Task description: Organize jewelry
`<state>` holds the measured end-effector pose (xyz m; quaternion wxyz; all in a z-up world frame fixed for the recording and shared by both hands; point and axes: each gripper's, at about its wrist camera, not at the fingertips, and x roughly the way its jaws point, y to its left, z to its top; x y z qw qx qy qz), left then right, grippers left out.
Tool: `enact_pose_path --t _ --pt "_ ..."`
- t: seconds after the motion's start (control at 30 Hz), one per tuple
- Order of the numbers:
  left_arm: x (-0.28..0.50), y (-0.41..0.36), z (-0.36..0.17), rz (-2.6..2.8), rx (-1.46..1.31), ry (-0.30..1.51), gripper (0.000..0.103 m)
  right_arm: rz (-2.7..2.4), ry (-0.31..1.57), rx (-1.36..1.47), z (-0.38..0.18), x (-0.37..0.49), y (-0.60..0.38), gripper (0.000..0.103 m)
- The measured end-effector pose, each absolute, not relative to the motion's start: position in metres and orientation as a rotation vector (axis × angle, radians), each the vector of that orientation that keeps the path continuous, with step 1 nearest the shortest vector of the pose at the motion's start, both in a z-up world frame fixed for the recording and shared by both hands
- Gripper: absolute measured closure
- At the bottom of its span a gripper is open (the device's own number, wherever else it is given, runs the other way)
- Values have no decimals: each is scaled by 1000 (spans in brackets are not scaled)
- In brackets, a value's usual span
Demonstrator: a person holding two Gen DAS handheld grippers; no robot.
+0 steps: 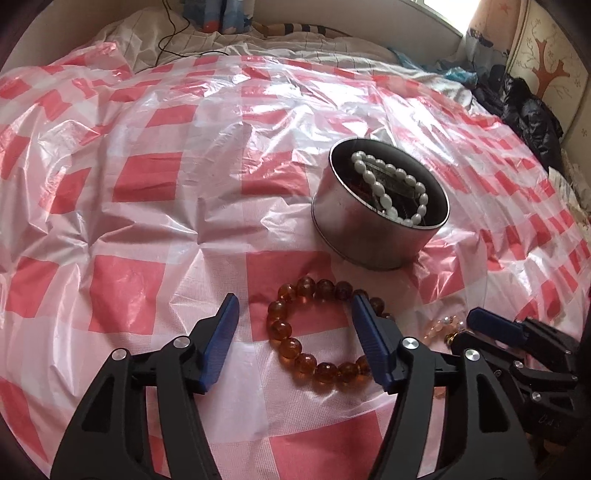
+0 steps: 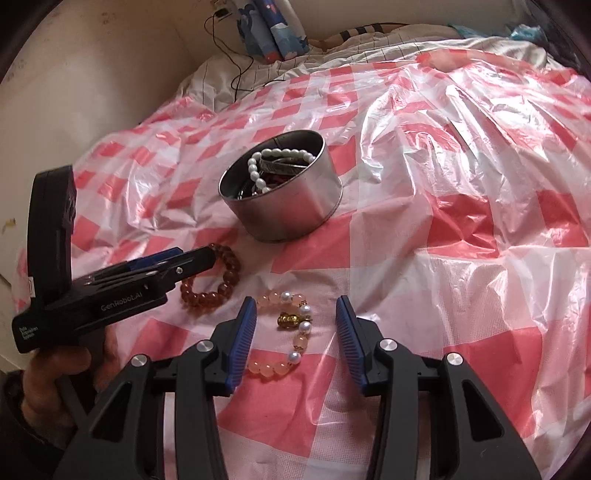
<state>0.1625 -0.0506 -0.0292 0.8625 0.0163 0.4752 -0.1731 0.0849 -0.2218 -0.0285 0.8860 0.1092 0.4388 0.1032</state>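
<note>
An amber bead bracelet lies on the red-and-white checked plastic sheet. My left gripper is open just over it, one blue finger on each side; the right finger hides part of the ring. Beside it lies a pink and pearl bead bracelet with a gold charm, and my right gripper stands open above it, pads clear of the beads. Behind both sits a round metal tin, holding a white pearl bracelet and other pieces. From the right wrist, the left gripper reaches over the amber bracelet.
The sheet covers a bed with rumpled white bedding and a black cable at the far end. A dark garment lies at the right edge. A cream wall runs along the left. A person's hand holds the left gripper.
</note>
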Motion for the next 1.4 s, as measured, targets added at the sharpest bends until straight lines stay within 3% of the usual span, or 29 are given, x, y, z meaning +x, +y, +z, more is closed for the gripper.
enact_pose_path --t 0.1,0.2,0.23,0.27,0.47,0.63,1.07,1.33,1.4 --pt "159 -58 -32 -377 88 989 47 173 919 7 -32 81 -198 63" --pt "156 -55 -31 -390 77 992 82 190 923 -36 -32 75 -193 93" --pt "157 -53 -30 -400 59 998 91 201 927 8 -31 76 -198 94" --pt "156 -51 -30 -412 37 1004 93 216 931 70 -30 76 -206 95" --pt "157 -26 -15 -516 -193 987 93 440 814 699 -23 79 -271 95" --pt "152 -21 4 -580 -269 912 93 581 658 1001 -23 76 -300 95" --pt "177 -49 63 -753 -342 732 93 648 541 1143 -2 105 -322 95" --pt "220 -73 25 -556 -250 881 92 612 569 1062 1 148 -315 95" --pt "224 -65 17 -495 -251 926 87 603 591 1044 -1 162 -310 95"
